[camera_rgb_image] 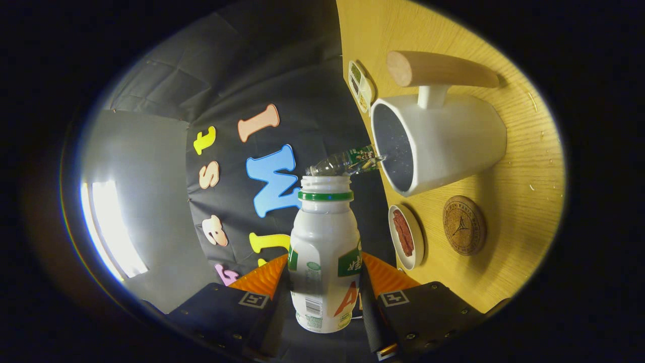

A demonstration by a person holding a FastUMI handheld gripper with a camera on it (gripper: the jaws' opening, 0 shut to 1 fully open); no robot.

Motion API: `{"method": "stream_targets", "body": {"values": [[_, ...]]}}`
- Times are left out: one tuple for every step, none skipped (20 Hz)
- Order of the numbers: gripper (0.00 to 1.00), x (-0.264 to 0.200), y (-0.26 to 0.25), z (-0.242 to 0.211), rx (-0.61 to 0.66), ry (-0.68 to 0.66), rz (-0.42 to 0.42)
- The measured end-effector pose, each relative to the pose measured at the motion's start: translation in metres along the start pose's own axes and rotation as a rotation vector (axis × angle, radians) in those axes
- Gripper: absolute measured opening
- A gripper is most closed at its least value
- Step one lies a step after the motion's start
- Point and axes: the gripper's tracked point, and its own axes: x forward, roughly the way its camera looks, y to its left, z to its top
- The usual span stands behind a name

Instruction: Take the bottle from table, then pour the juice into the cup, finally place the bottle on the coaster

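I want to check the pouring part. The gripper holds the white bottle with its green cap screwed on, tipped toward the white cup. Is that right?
Not quite. In the gripper view the bottle has no cap: its mouth is open, with only a green ring below the threads. The rest holds: the gripper has a finger pressed on each side of it, and it is tipped toward the white cup.

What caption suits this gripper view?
Gripper shut on tilted white plastic bottle, its open mouth toward the white cup beside the round cork coaster.
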Motion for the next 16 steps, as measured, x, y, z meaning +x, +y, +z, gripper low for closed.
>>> {"method": "stream_targets", "body": {"values": [[0.65, 0.0003, 0.0001, -0.0001, 0.002, -0.001, 0.001], [0.65, -0.0004, -0.0001, 0.0008, 0.004, -0.002, 0.001], [0.65, 0.0004, -0.0002, 0.0013, 0.008, -0.004, 0.003], [0.65, 0.0006, 0.0007, 0.0016, 0.013, -0.005, 0.004], [0.65, 0.0005, 0.0009, 0.0018, 0.017, -0.006, 0.007], [0.65, 0.0, 0.0012, 0.0028, 0.019, -0.007, 0.007], [0.65, 0.001, 0.001, 0.0039, 0.021, -0.01, 0.012], [0.65, 0.0002, 0.0025, 0.0049, 0.025, -0.013, 0.018], [0.65, 0.0005, 0.0034, 0.0069, 0.029, -0.017, 0.021], [0.65, -0.0001, 0.0036, 0.007, 0.029, -0.018, 0.022], [0.65, -0.0008, 0.0029, 0.0067, 0.028, -0.017, 0.02], [0.65, -0.0006, 0.0034, 0.0065, 0.029, -0.018, 0.021], [0.65, 0.0001, 0.0047, 0.0072, 0.032, -0.02, 0.024], [0.65, 0.0004, 0.0055, 0.0078, 0.034, -0.022, 0.025], [0.65, -0.0001, 0.0059, 0.0077, 0.036, -0.023, 0.026], [0.65, -0.0012, 0.0069, 0.0076, 0.041, -0.025, 0.028]]}}
